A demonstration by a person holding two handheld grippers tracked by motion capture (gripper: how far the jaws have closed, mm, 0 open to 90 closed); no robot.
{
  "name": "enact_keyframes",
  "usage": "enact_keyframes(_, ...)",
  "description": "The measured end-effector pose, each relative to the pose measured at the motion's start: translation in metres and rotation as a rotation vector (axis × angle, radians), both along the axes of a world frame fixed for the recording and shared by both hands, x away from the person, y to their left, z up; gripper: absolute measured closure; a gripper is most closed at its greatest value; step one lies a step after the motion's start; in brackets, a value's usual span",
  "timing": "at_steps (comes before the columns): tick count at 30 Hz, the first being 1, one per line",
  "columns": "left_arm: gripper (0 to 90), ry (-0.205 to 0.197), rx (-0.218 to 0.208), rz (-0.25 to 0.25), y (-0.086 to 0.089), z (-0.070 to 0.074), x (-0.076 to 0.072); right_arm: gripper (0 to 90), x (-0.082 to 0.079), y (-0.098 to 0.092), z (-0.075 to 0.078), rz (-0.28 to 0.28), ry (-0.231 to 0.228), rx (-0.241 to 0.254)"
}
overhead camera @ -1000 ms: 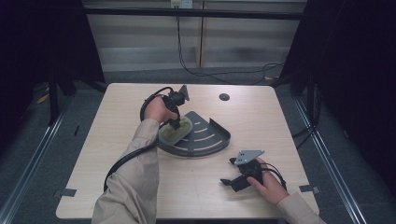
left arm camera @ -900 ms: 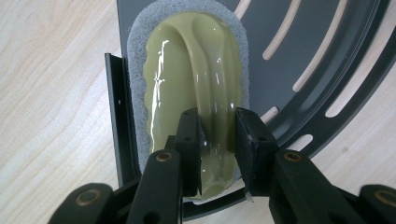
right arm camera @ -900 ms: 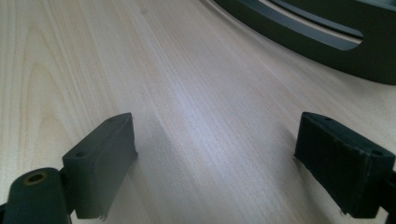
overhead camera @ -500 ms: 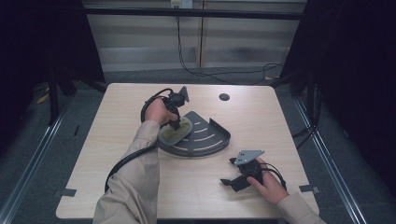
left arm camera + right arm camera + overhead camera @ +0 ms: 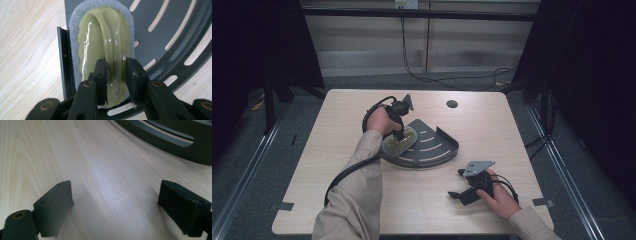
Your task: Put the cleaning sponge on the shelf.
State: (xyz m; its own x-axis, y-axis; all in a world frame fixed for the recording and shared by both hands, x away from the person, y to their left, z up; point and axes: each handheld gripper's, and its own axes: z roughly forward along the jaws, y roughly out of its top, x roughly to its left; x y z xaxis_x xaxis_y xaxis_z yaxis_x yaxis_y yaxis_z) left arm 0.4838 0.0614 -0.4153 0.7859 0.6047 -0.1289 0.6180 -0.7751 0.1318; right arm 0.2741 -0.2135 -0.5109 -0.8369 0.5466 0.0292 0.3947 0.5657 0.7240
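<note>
A dark grey quarter-round slotted rack [image 5: 434,150] lies in the middle of the table. At its left corner rests an olive-green scrubber [image 5: 398,144] with a white foam rim. My left gripper [image 5: 401,136] points down at it. In the left gripper view the jaws of my left gripper [image 5: 117,75] are shut on the raised glossy ridge of the scrubber [image 5: 105,37], which lies flat on the rack [image 5: 175,30]. My right gripper [image 5: 455,183] lies low near the table's front right. There my right gripper [image 5: 115,202] stands wide open over bare wood, with the rack's curved wall [image 5: 175,142] beyond it.
A small dark round hole [image 5: 452,104] sits in the tabletop [image 5: 522,135] behind the rack. The left gripper's black cable [image 5: 347,172] trails along the forearm toward the front edge. Dark floor and metal rails surround the table.
</note>
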Motion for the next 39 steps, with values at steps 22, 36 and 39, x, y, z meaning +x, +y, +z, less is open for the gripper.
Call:
enact_keyframes(22, 70.1, -0.005, 0.007, 0.03, 0.011, -0.003, -0.001, 11.5, 0.0, 0.0, 0.0, 0.001, -0.001, 0.0)
enact_keyframes(36, 70.0, -0.013, 0.013, 0.039, 0.017, -0.001, -0.003, 11.5, 0.0, 0.0, 0.0, 0.001, -0.003, 0.001)
enact_keyframes(39, 69.7, -0.014, 0.015, 0.043, 0.017, -0.002, -0.003, 11.5, 0.0, 0.0, 0.0, 0.001, -0.003, 0.001)
